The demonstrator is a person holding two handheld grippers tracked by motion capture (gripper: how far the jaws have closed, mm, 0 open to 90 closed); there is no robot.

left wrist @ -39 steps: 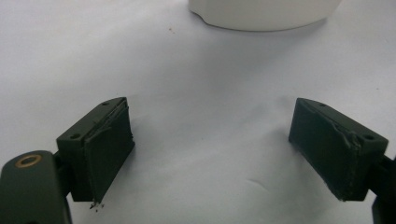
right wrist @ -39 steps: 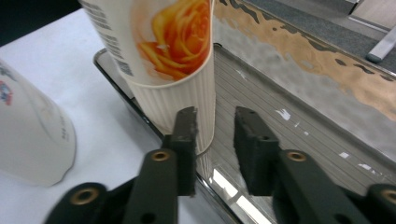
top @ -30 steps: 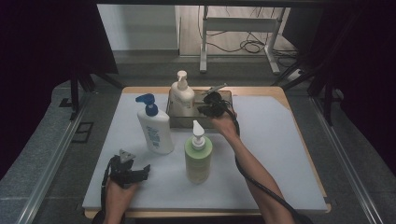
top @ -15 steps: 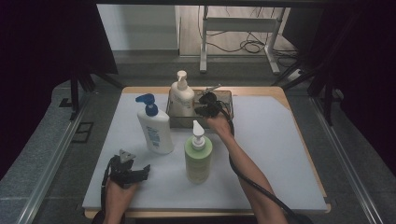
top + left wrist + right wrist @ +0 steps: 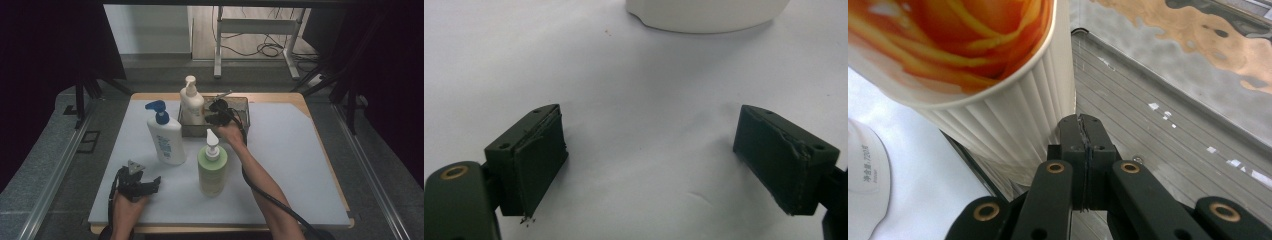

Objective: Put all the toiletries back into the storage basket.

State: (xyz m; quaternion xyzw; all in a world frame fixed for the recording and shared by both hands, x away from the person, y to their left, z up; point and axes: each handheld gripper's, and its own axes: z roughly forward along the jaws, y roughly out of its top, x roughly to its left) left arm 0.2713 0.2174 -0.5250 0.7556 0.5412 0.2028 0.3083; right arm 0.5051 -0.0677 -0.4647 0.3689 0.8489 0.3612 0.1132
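- Bottle with ribbed white wall and orange label (image 5: 998,75) stands in the clear bin (image 5: 245,107) at the table's far edge, cut off at the top in the right gripper view; in the high view it is the cream pump bottle (image 5: 191,102).
- Right gripper (image 5: 1083,131) sits just beside that ribbed wall, jaws pressed together, nothing between them.
- Left gripper (image 5: 649,170) rests near the table's near-left corner, jaws wide apart over bare white surface.
- White base above it is cut off, unidentifiable.
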